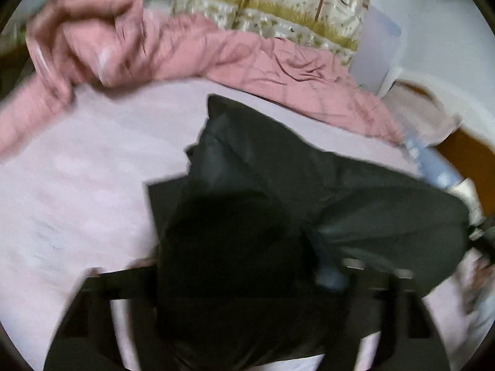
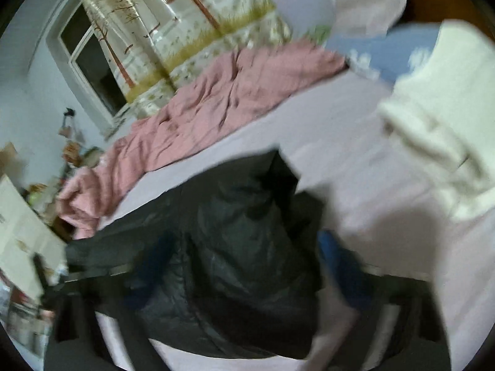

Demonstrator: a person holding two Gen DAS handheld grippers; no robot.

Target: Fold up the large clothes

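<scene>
Both grippers — left (image 1: pixel 247 278), right (image 2: pixel 244 281) — clamp dark jacket (image 1: pixel 278 185) over bed (image 1: pixel 77 201); next, lay fold flat.

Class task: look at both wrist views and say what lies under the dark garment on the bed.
The dark garment lies on the pale pink sheet, which shows all around it. Whatever is directly beneath its middle is covered, so it cannot be seen.

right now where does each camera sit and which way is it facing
Left wrist: sits on the left gripper, angled down over the dark shiny puffy jacket on the pale pink bedsheet; its own black fingers show, plus the blue-tipped right gripper.
Right wrist: sits on the right gripper, looking down across the same jacket towards the tree-print curtain; its fingers show.
Both share the jacket, the sheet, the crumpled pink quilt and the curtain.
</scene>
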